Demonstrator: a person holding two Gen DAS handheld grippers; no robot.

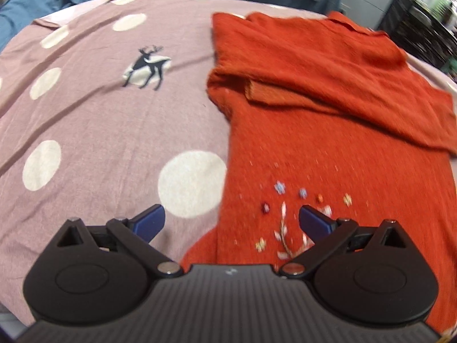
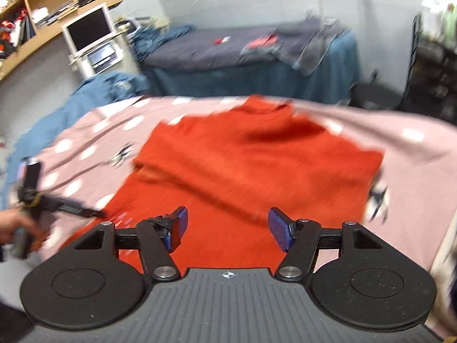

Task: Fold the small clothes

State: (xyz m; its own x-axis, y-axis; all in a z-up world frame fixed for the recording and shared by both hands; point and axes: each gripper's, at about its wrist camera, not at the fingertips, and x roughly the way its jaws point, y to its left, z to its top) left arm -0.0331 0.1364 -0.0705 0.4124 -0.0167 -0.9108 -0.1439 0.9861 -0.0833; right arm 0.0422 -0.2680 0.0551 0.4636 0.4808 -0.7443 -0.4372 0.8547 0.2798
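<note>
Broadly, pink dotted sheet (image 1: pixel 85 131) fills the frame; orange sweater (image 1: pixel 328 120) lies flat across the right half, one sleeve already folded over the chest. Left gripper (image 1: pixel 231 220) hovers at lower centre over the sweater's left hem edge, jaws spread, empty; right gripper (image 2: pixel 227 225) likewise spread above the hem. Judgement: pinch both hem corners evenly, lift low, avoid dragging the sheet.

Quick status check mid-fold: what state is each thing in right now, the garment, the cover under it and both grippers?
orange sweater: lying on the cover, a sleeve folded across its body, embroidered hem nearest the left gripper
pink dotted cover: spread out, lightly wrinkled
left gripper: open, holding nothing, fingers astride the sweater's edge
right gripper: open, holding nothing, over the sweater
</note>
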